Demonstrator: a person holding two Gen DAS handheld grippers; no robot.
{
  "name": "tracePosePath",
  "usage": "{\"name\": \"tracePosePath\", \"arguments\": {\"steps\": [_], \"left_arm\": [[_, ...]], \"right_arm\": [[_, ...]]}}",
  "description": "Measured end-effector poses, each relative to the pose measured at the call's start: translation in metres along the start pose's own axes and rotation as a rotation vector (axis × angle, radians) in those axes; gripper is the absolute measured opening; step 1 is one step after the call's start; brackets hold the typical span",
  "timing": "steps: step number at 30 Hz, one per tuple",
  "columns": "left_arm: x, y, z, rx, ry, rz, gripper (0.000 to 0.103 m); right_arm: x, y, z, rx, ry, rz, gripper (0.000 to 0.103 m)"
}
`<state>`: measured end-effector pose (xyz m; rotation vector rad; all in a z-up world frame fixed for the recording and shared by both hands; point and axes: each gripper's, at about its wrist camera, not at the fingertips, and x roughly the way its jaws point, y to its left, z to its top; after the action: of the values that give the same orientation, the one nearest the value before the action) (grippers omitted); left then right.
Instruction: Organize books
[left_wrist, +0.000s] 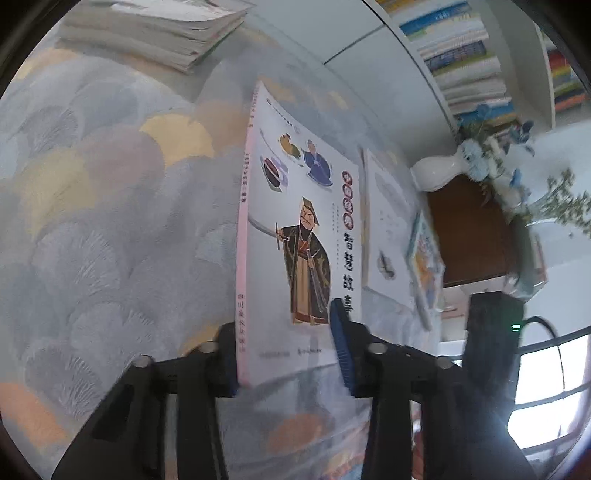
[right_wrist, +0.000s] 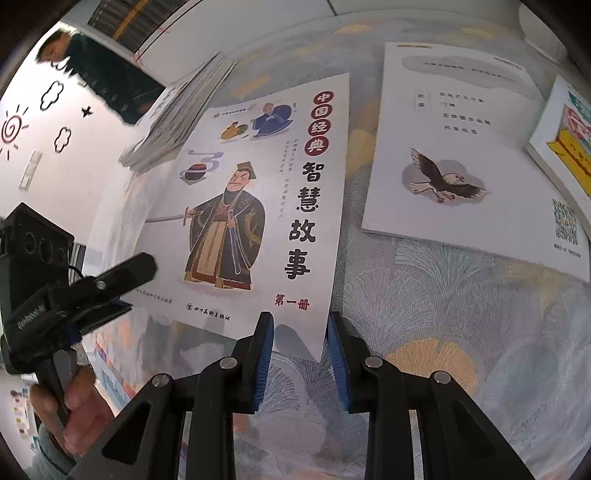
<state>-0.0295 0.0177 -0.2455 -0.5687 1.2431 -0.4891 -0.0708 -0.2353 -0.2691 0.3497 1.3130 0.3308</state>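
Observation:
A white book (left_wrist: 295, 221) with a robed warrior on its cover and a pink spine lies tilted over the patterned tablecloth (left_wrist: 92, 203). My left gripper (left_wrist: 282, 325) is shut on its spine edge. In the right wrist view one finger of that left gripper (right_wrist: 129, 284) rests on top of the cover and the blue pad sits underneath. The same book (right_wrist: 240, 203) fills the middle of that view. My right gripper (right_wrist: 300, 332) stands at the book's lower right corner, which pokes between the blue pads; a gap shows beside it, so the gripper is open.
A stack of books (left_wrist: 155, 33) lies beyond the held book. To its right are an open booklet with an eagle drawing (right_wrist: 443, 155) and a colourful book (right_wrist: 565, 147). A white vase of flowers (left_wrist: 439, 173) and a bookshelf (left_wrist: 461, 55) stand further off. A person in a dark top (right_wrist: 103, 74) is at the far left.

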Motion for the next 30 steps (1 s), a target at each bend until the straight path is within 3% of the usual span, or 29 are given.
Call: {"name": "tracePosePath", "arguments": {"steps": [2,5,8,14,16,19,22,26,29,30], "left_arm": [[-0.002,-0.003,0.002,-0.003,-0.016,-0.022,0.010],[-0.013,-0.004,0.008,-0.082,-0.047,-0.147,0.010],[-0.017,-0.008,0.017,-0.114,-0.035,-0.248,0.010],[-0.008,0.000,0.020,-0.202,0.033,-0.337,0.010],[-0.002,0.005,0.017,-0.233,0.055,-0.344,0.010],[-0.001,0.006,0.013,-0.206,0.071,-0.251,0.010],[0.004,0.000,0.014,-0.156,0.093,-0.152,0.010],[0.012,-0.025,0.013,0.030,0.117,0.074,0.015],[0.015,-0.032,0.012,0.092,0.127,0.119,0.016],[0.015,-0.033,0.012,0.101,0.131,0.117,0.016]], "right_arm": [[-0.001,-0.002,0.000,0.016,-0.007,0.018,0.033],[-0.003,-0.009,0.003,0.062,0.002,0.094,0.046],[-0.010,-0.033,0.003,0.199,0.002,0.228,0.058],[0.007,-0.074,0.002,0.450,0.029,0.593,0.058],[0.014,-0.082,0.000,0.515,0.012,0.647,0.058],[0.020,-0.086,0.001,0.535,0.003,0.629,0.030],[0.009,-0.074,0.007,0.436,-0.011,0.543,0.023],[-0.013,-0.037,0.022,0.191,-0.044,0.296,0.016],[-0.020,-0.010,0.024,0.042,-0.064,0.139,0.016],[-0.021,-0.005,0.023,0.027,-0.066,0.125,0.016]]}}
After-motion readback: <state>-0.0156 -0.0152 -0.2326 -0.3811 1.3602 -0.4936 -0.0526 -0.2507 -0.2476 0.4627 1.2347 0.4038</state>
